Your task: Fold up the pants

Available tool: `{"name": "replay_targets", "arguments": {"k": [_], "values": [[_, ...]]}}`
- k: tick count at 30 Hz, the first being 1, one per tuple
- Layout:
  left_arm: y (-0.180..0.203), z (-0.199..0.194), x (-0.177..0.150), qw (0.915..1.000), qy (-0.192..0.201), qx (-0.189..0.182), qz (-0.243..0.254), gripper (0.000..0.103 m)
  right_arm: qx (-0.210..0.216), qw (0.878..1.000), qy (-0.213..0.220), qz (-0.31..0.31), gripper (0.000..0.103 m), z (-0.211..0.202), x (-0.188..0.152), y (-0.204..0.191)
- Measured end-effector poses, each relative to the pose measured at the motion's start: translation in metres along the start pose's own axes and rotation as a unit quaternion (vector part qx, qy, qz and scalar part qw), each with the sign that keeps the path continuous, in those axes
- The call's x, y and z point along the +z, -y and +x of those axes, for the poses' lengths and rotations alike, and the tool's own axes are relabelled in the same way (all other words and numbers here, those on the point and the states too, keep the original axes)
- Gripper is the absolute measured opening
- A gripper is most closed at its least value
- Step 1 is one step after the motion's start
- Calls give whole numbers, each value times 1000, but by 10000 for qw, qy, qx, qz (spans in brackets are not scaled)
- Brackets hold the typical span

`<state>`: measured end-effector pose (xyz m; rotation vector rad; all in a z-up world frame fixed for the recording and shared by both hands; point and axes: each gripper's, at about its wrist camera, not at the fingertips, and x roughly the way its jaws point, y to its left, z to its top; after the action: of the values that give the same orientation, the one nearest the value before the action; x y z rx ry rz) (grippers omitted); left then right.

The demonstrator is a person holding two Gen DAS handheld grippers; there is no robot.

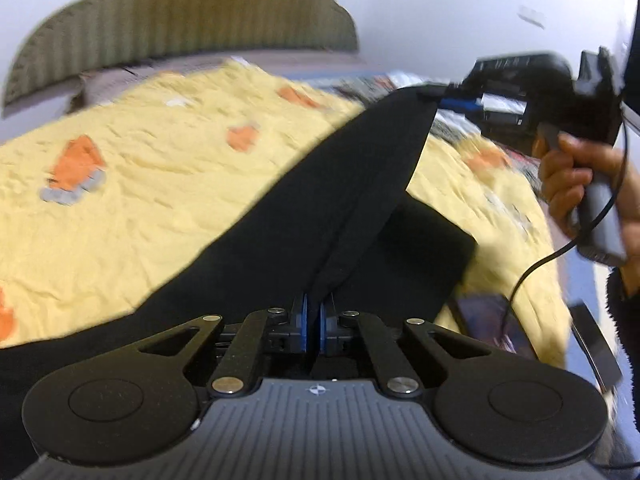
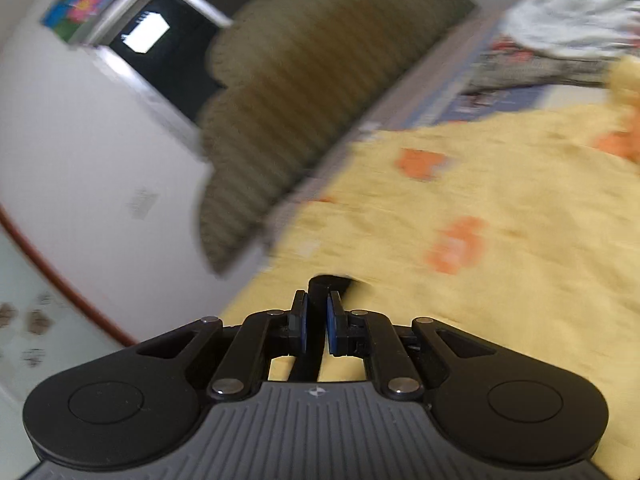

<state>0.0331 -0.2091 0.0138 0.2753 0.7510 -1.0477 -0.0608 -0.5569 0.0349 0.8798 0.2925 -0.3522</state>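
Note:
The black pants are stretched in the air over the yellow bedspread, between my two grippers. My left gripper is shut on the near edge of the pants. My right gripper, held in a hand at the upper right of the left wrist view, is shut on the far corner. In the right wrist view the right gripper pinches a small fold of the black pants above the bedspread. A lower layer of the pants rests on the bed.
A green ribbed headboard stands against the white wall at the bed's far end; it also shows in the right wrist view. A dark window is on the left wall. A patterned blanket lies beyond the bedspread. A dark tablet-like object lies at the bed's right edge.

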Motion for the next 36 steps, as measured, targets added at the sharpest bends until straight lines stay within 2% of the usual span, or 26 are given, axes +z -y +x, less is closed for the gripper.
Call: {"name": "replay_targets", "arguments": {"k": [2, 4, 6, 11, 15, 18, 20, 22, 24, 25, 26, 28, 29, 30, 32, 34, 36], "values": [[5, 13, -10, 9993, -303, -207, 43, 6, -485, 9984, -157, 263, 10, -7, -17, 35], [10, 25, -21, 9979, -573, -292, 102, 6, -783, 9936, -350, 731, 10, -13, -36, 71], [15, 29, -28, 9974, -631, -296, 198, 6, -986, 9903, -393, 893, 10, -18, -49, 89], [17, 21, -24, 9970, -574, -372, 357, 6, -1019, 9910, -274, 818, 10, -30, -60, 91], [14, 32, -23, 9958, -728, -430, 347, 6, -1238, 9898, -302, 634, 10, -29, -61, 85], [17, 33, -28, 9952, -769, -495, 341, 16, -1374, 9872, -362, 731, 10, -27, -62, 91], [16, 30, -26, 9950, -814, -513, 283, 28, -1446, 9868, -357, 629, 13, -30, -61, 87], [13, 21, -24, 9946, -834, -593, 142, 62, -1811, 9831, -78, 263, 16, -40, -60, 71], [5, 5, -23, 9955, -725, -608, -3, 75, -2196, 9749, 308, -185, 16, -51, -60, 50], [-1, -7, -24, 9962, -620, -602, -70, 75, -2155, 9744, 445, -464, 16, -57, -62, 36], [-7, -16, -24, 9966, -571, -580, -125, 76, -1933, 9772, 428, -769, 16, -59, -65, 20], [-24, -32, -25, 9973, -528, -394, -325, 78, -1282, 9812, -128, -1439, 16, -49, -79, -18], [-35, -39, -27, 9975, -502, -231, -447, 78, -970, 9779, -481, -1786, 16, -41, -89, -37], [-45, -46, -28, 9973, -485, -56, -546, 78, -684, 9707, -786, -2166, 16, -32, -103, -56], [-68, -57, -33, 9957, -480, 399, -692, 78, -296, 9443, -1180, -3057, 16, -15, -135, -97], [-91, -68, -38, 9908, -447, 951, -858, 78, -217, 9174, -1185, -3792, 16, 2, -168, -131], [-113, -76, -43, 9845, -447, 1293, -1100, 78, -215, 9049, -1315, -4043, 16, 21, -190, -148]]}}
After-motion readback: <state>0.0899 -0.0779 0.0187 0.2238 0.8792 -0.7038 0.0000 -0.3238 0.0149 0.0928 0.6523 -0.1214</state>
